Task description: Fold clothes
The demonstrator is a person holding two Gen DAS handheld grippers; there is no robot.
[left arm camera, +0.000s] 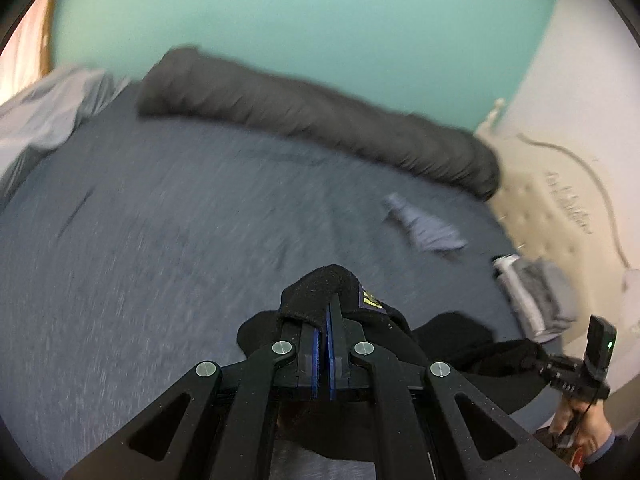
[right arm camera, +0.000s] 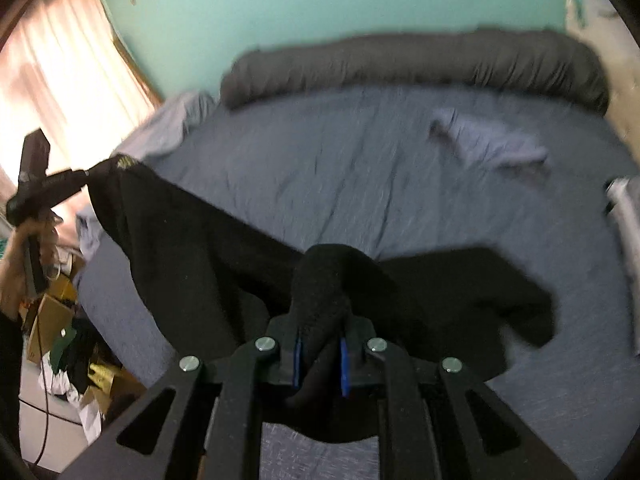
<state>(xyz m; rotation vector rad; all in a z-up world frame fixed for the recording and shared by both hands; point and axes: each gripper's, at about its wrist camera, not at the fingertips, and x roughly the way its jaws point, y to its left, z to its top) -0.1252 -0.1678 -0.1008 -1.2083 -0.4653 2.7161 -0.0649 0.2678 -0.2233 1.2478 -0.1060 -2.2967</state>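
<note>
Left wrist view showed my left gripper [left arm camera: 324, 320] clamped on the black garment [left arm camera: 452, 344]; my right gripper [right arm camera: 320, 344] pinched another bunch. Folding had barely begun; the grey garment [right arm camera: 492, 146] lay unfolded at upper right.

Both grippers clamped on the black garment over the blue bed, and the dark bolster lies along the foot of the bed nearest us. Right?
Mostly. Both the left gripper and right gripper clamp the black garment, but the dark bolster lies at the far edge against the green wall, per the right wrist view.

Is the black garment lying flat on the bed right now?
No: the black garment hangs between the left tool and right tool, lifted off the bed.
</note>
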